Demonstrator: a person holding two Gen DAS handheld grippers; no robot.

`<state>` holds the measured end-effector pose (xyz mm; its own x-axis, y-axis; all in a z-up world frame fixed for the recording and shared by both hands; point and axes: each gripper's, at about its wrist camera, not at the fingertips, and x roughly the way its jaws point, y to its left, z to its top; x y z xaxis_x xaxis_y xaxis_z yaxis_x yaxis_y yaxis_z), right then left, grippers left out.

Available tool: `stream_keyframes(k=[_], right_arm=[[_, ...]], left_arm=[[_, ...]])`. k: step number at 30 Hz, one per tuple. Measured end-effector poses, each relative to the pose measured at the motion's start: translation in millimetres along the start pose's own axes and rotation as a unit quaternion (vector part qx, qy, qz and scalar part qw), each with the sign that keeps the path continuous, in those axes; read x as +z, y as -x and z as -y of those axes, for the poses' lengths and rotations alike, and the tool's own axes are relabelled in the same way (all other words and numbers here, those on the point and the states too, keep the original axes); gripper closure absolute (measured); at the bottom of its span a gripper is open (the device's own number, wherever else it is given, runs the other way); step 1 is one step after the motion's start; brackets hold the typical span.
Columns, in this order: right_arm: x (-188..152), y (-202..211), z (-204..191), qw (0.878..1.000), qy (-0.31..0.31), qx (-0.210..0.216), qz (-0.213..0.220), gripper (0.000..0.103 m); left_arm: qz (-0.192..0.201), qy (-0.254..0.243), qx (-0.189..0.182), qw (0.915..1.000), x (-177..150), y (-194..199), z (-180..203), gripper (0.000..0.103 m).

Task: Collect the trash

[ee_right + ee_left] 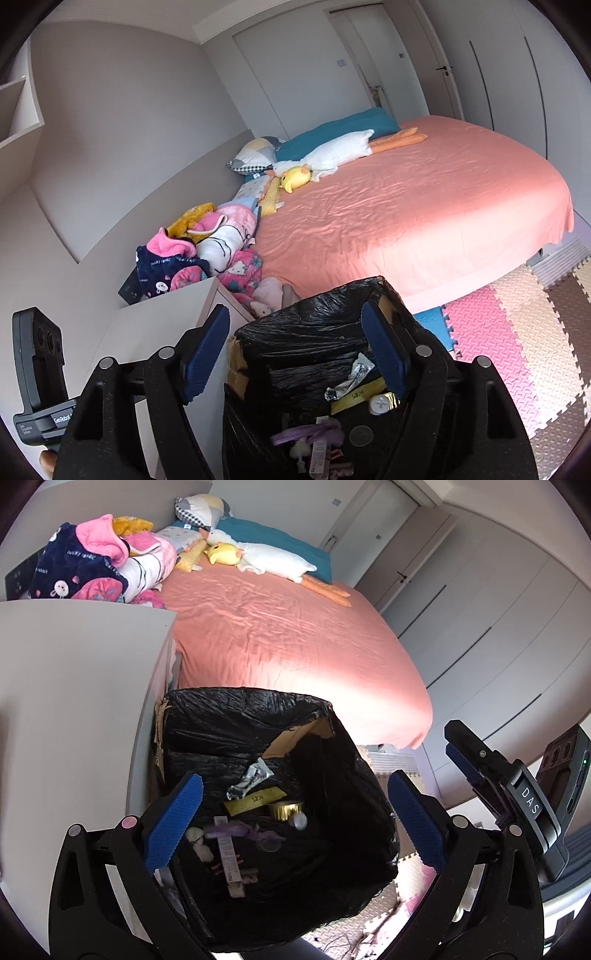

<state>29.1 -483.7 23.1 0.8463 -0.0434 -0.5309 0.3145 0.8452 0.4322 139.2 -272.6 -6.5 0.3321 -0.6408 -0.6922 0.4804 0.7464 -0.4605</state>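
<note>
Both grippers, left gripper (pixel 295 812) and right gripper (pixel 299 350), gape over bin (pixel 229 720)

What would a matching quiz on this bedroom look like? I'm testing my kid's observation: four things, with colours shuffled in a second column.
Things:
1. bed sheet
2. bin liner
3. long goose plush
4. small chick plush

Colours:
a. yellow
b. black
c. salmon pink
d. white

Pairs: 1-c, 2-b, 3-d, 4-a
</note>
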Motion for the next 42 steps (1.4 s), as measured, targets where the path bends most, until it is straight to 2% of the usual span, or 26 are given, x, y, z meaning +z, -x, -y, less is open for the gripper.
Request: stream_keyframes(k=[8, 14, 29, 42], right_arm=[[-5, -4, -4, 1.0, 0.005, 0.005, -0.01, 0.028], [-11, -9, -18, 0.999, 0.021, 0.015, -0.019, 0.028], [-36, -26, -81, 0.995, 0.071, 0.047, -0.049, 0.028], [-62, -44, -134, 0.99, 0.1, 0.069, -0.073, 0.028]], left_arm=[[0.004, 0.013, 0.0, 0.9999, -2, 4, -9, 0.006], [0.016, 0.014, 0.013, 0.9997, -4, 15, -16, 0.006], [0.07, 0.005, 0.079, 0.9944, -9, 61, -48, 0.006], [0.093, 0.026, 0.129, 0.987, -22, 102, -95, 0.006]])
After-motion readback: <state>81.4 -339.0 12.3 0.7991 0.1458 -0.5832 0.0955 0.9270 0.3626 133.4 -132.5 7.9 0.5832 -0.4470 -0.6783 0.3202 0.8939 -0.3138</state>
